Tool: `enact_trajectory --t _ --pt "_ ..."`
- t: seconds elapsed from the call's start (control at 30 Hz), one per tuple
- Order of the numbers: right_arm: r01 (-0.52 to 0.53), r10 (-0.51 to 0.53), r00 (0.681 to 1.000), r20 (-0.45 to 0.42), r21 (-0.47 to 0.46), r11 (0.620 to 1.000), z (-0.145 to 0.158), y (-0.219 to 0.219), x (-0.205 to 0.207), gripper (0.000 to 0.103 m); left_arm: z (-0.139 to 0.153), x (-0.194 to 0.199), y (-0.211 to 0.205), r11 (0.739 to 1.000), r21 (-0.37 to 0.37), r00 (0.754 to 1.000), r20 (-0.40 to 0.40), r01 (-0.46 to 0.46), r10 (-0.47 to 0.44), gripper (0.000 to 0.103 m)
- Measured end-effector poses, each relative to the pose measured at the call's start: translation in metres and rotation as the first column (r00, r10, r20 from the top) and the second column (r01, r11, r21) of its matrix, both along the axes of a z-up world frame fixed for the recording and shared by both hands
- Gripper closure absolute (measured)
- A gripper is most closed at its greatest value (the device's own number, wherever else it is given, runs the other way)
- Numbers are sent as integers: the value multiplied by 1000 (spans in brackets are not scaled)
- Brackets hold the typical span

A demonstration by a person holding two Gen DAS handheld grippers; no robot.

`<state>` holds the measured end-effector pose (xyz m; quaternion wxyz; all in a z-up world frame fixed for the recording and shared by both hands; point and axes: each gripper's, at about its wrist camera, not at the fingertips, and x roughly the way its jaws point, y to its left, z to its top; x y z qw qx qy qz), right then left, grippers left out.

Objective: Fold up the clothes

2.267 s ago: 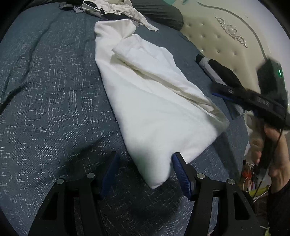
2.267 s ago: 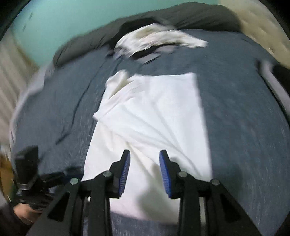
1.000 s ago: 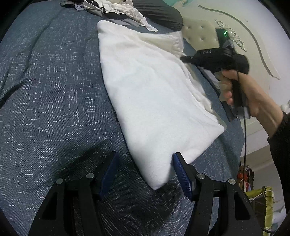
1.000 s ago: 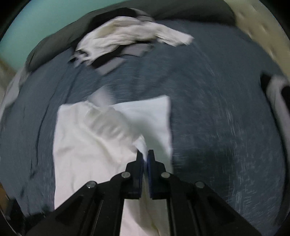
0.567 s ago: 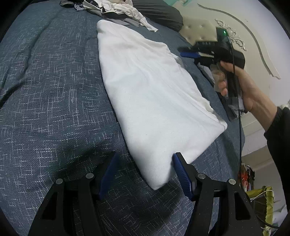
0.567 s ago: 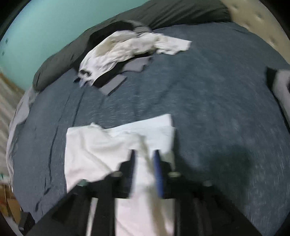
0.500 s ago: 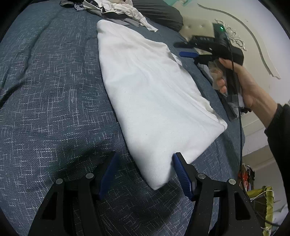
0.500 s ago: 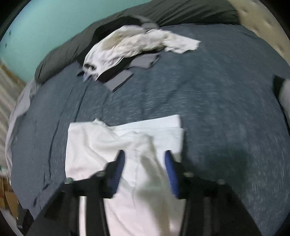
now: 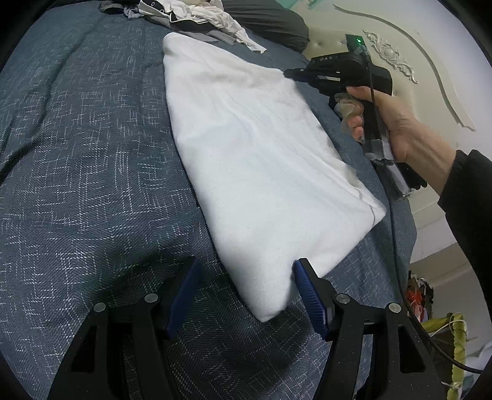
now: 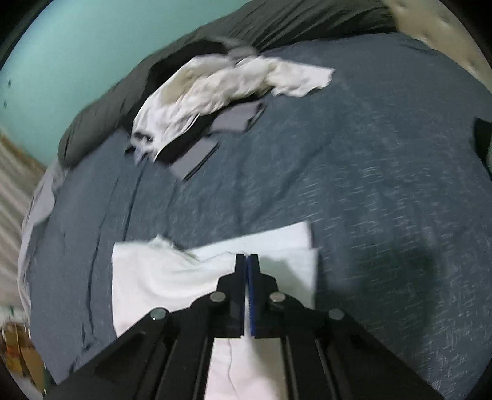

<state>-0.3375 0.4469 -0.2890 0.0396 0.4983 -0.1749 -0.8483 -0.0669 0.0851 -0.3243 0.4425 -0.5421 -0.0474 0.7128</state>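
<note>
A white garment (image 9: 252,147), folded into a long panel, lies flat on the blue bedspread (image 9: 77,154). My left gripper (image 9: 246,286) is open, and the garment's near corner lies between its blue pads. A hand (image 9: 399,132) holds my right gripper (image 9: 292,74) at the garment's far right edge. In the right wrist view the right gripper (image 10: 246,257) is shut, fingers pressed together over the white garment (image 10: 172,277) near its far edge. I see no cloth lifted between them.
A heap of white and dark clothes (image 10: 215,83) lies further up the bed by a dark pillow (image 10: 276,24). The cream headboard (image 9: 399,61) stands on the right. A dark item (image 10: 484,138) lies at the bed's right edge.
The right gripper carried a flap of the garment across, let it go and opened; now it has shut again. The garment lies flatter. The left gripper has not moved.
</note>
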Motion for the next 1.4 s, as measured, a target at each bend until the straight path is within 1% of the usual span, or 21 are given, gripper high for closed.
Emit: enact_trajectory --t 0.2,0.27,0.33,0.47,0.5,0.57,0.6,0.63,0.67,0.73,0.77,0.8,0.87,0.9,0.97,1.03,1.07,1.1,1.13,1.2,1.4 --pt "60 -60 998 -6 16 998 -6 12 0 102 1 4 -1 1000 -4 1000 -7 2 -2 35" --pt "80 -80 997 -8 22 997 -8 16 -1 102 -1 17 10 1000 -4 1000 -6 3 -3 35" --pt "89 -89 996 -11 -1 996 -4 21 1 102 -2 28 19 1000 -3 1000 -6 4 -4 35" --pt "106 -107 994 -18 -45 993 4 31 3 100 -2 32 25 1000 -6 1000 -7 7 -7 34" --pt "91 -92 995 -23 -60 994 7 32 7 97 -2 33 25 1000 -6 1000 -6 7 -7 34" --pt "49 -51 998 -30 -84 995 10 31 15 84 -2 35 26 1000 -6 1000 -5 7 -7 34" --pt "22 -25 999 -31 -92 996 11 29 20 71 -2 35 27 1000 -6 1000 -4 7 -7 34" --pt "-5 2 999 -33 -100 995 12 27 24 61 -2 36 28 1000 -6 1000 -5 7 -7 34" --pt "-23 21 999 -27 -98 995 12 26 28 61 -2 37 28 1000 -7 1000 -6 7 -7 34" --pt "-67 67 998 -1 -78 995 10 20 39 61 -2 38 31 1000 -10 1000 -9 7 -7 34" --pt "-87 88 996 15 -71 994 8 18 43 61 -1 31 42 1000 -11 1000 -10 7 -7 34" --pt "-106 108 994 29 -61 993 6 16 47 61 -1 29 41 1000 -13 1000 -12 7 -7 34" --pt "-124 127 990 60 -52 991 -1 13 53 61 -1 16 1 1000 -12 1000 -12 7 -7 34" --pt "-133 137 988 76 -48 990 -4 11 56 61 -1 16 1 1000 -12 1000 -12 7 -7 34" --pt "-149 153 983 102 -46 988 -10 9 60 66 -1 17 0 1000 -13 1000 -12 8 -8 34" --pt "-163 168 978 125 -50 985 -16 8 62 79 -1 18 1 1000 -13 1000 -13 9 -9 34" --pt "-163 168 977 134 -52 985 -19 8 64 83 -1 18 1 1000 -14 1000 -14 9 -10 34" --pt "-162 168 976 140 -58 985 -20 9 64 92 0 19 2 1000 -14 1000 -14 10 -10 34" --pt "-153 160 977 142 -59 986 -21 10 65 99 1 17 1 1000 -14 1000 -14 11 -11 34" --pt "-130 135 983 127 -50 990 -19 14 66 101 3 16 0 1000 -14 1000 -15 13 -13 33" --pt "-62 65 994 84 -46 997 -15 27 70 101 -1 12 -1 1000 -15 1000 -16 15 -15 33"
